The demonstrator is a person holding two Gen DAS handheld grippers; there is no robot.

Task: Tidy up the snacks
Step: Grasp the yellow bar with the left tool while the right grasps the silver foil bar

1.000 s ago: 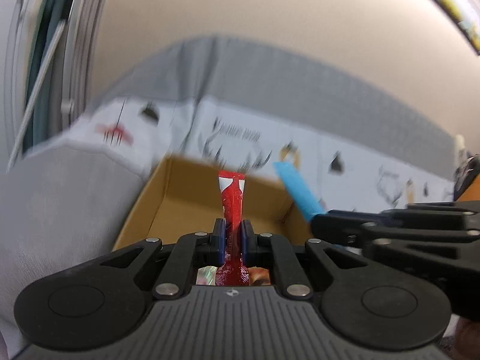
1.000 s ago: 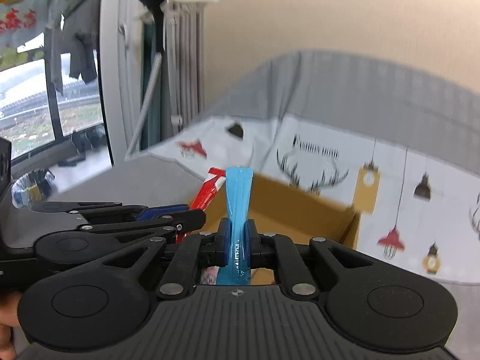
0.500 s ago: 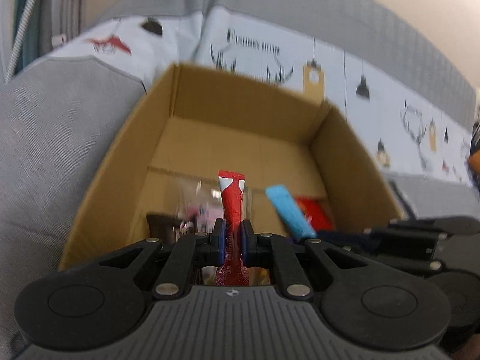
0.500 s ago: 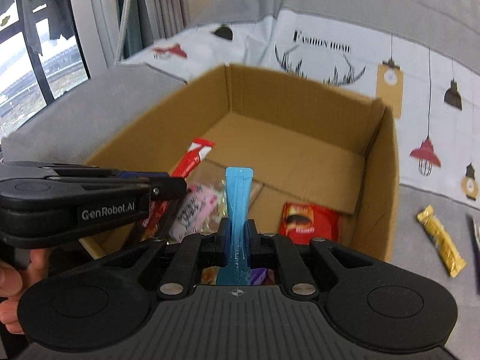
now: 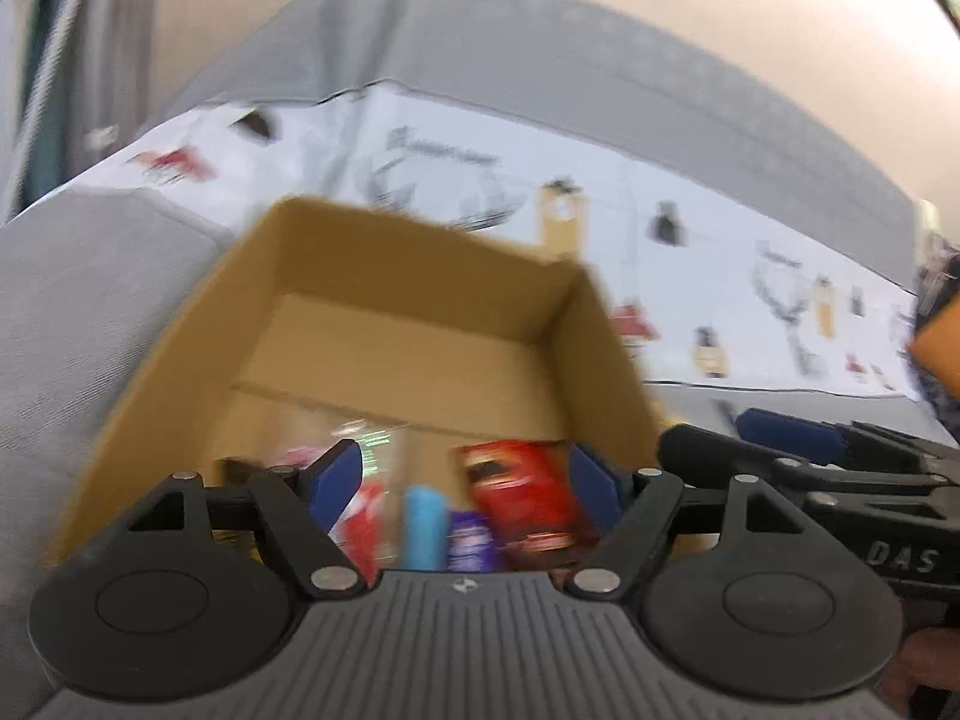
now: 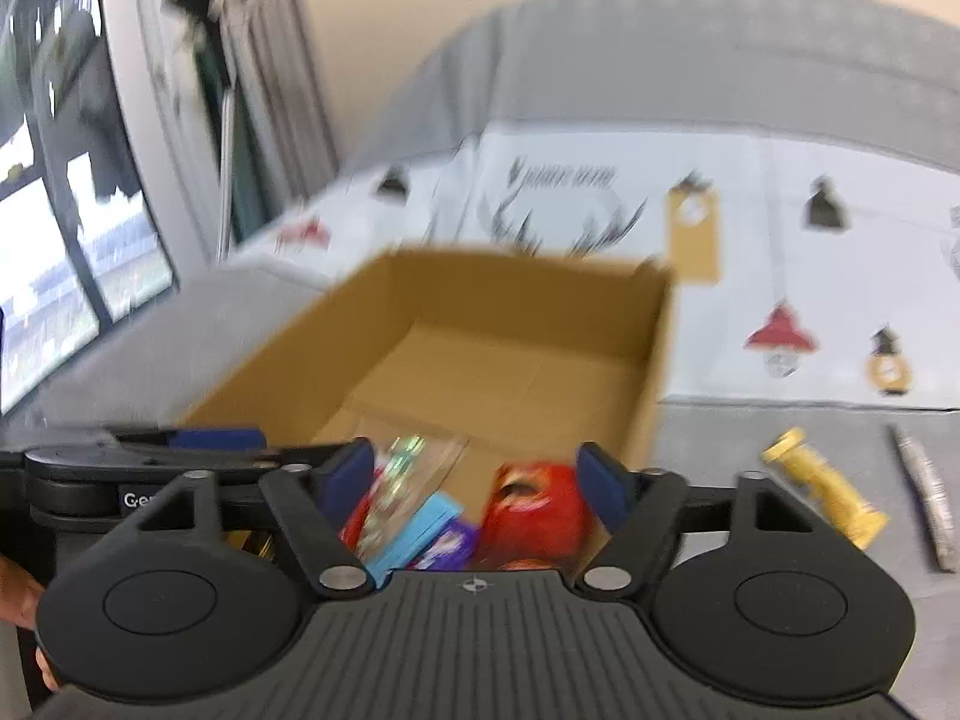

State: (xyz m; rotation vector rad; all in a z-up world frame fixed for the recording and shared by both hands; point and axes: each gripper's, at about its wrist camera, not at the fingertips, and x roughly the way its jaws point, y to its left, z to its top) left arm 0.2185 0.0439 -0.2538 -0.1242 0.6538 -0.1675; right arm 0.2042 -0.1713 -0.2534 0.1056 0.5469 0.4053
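Note:
An open cardboard box (image 5: 384,276) (image 6: 516,300) sits on a grey sofa. Snacks lie in its near end: a blue stick (image 5: 423,525) (image 6: 414,531), a red stick (image 5: 360,525), a red packet (image 5: 522,492) (image 6: 534,510), a purple packet (image 5: 471,543) (image 6: 447,543). My left gripper (image 5: 465,480) is open and empty above the box's near edge. My right gripper (image 6: 474,477) is open and empty, close beside the left one. Both views are blurred.
A yellow snack bar (image 6: 831,489) and a silver stick (image 6: 927,498) lie on the sofa seat right of the box. A printed white cloth (image 6: 780,228) covers the sofa back. A window (image 6: 60,210) is at the left.
Both grippers have opened. The red stick and the blue stick have dropped from them into the box. Both cameras have tilted up a little.

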